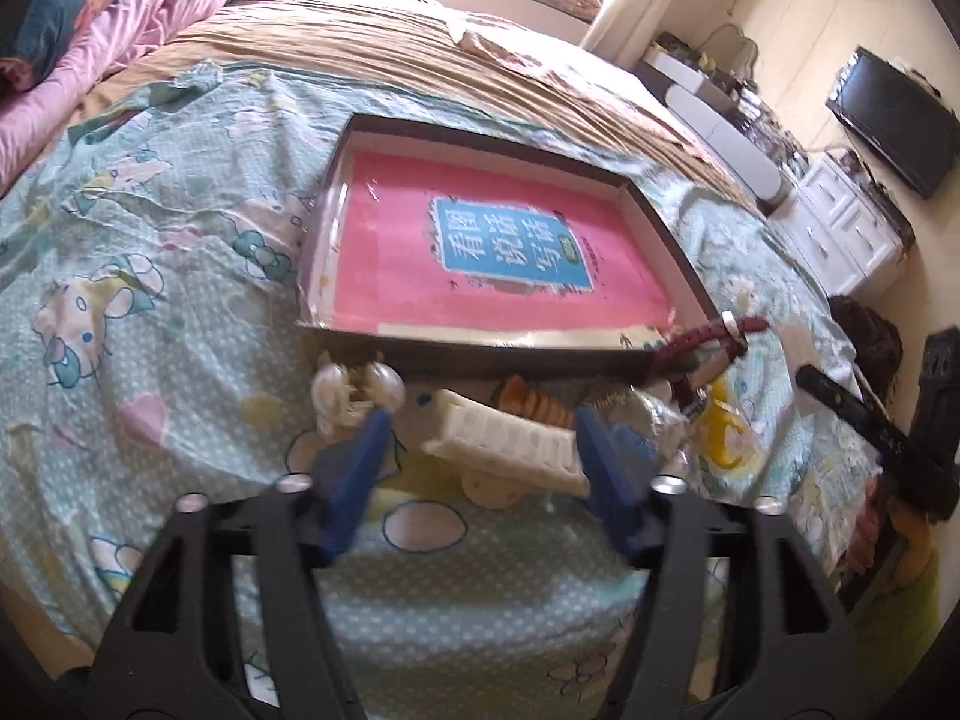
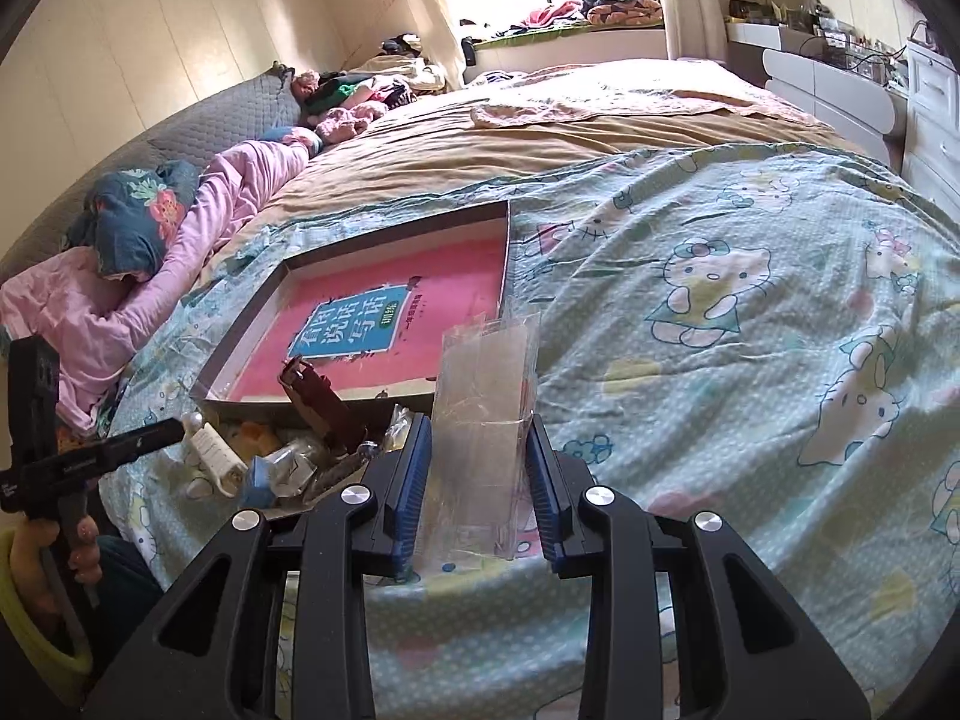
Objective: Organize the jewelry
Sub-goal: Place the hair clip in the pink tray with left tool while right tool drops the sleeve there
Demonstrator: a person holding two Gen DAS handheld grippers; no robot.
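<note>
A pile of jewelry and hair accessories lies on the bedsheet in front of a shallow box [image 1: 660, 222] lined with a pink book. My left gripper [image 1: 480, 426] is open, its blue fingers on either side of a white hair claw clip [image 1: 510, 444]. An orange piece [image 1: 534, 405], a pearl-white clip [image 1: 345, 390], a dark red strap [image 1: 708, 339] and a yellow piece [image 1: 723, 426] lie around it. My right gripper [image 2: 480, 450] is shut on a clear plastic box [image 2: 486, 402] and holds it upright above the sheet, right of the pile [image 2: 282, 456] and the shallow box [image 2: 240, 330].
The Hello Kitty sheet [image 2: 750, 330] covers the bed. Pink bedding and a pillow [image 2: 138, 222] lie at the left. White drawers [image 1: 840, 228] and a TV [image 1: 894, 120] stand beyond the bed. The person's hand with the left gripper's handle [image 2: 66, 468] shows at the left.
</note>
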